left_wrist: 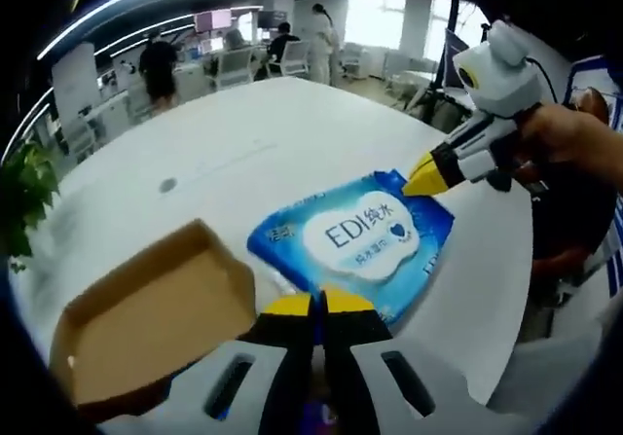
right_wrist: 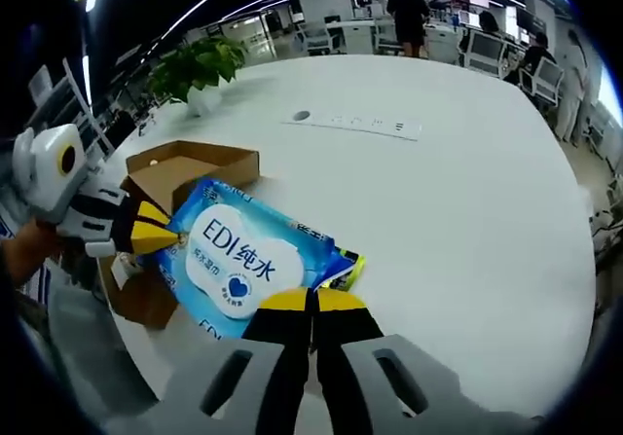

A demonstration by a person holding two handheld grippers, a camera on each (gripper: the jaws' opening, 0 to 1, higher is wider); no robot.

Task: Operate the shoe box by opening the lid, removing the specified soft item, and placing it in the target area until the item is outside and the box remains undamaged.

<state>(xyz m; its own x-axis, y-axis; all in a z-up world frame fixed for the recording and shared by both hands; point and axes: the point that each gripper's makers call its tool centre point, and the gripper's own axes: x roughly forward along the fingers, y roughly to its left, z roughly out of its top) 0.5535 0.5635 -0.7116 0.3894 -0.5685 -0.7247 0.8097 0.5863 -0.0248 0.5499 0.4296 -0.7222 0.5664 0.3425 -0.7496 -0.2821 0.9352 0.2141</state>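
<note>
Item: blue pack of wet wipes (left_wrist: 355, 243), soft, flat, white oval label facing up, lying on the white tabletop (left_wrist: 243, 153) just beside the open shoe box (left_wrist: 146, 323) and outside it. Held at two opposite edges: the left gripper (left_wrist: 318, 304) has its yellow-tipped jaws pressed together on the pack's near edge in the left gripper view, and the right gripper (left_wrist: 425, 179) pinches the far corner, jaws likewise clenched on the pack. The two-point hold appears meant to keep the limp pack spread flat and steady while it is laid down, not bunched or dragged. Seen from the right gripper view, the same pack (right_wrist: 243, 260) stretches from the right gripper (right_wrist: 311, 302) at its near edge to the left gripper (right_wrist: 165, 233) at the far edge, which lies next to the box. Container: brown cardboard shoe box (right_wrist: 190, 172), top open, interior bare so far as can be seen, walls square and without visible tears; whether its lid hangs folded behind cannot be told. Position: the pack sits on the side of the box toward the middle of the tabletop. Status, as judged: removal done; release of both holds remains. Background beyond the box: a potted plant (right_wrist: 200, 65), office desks, people.
</note>
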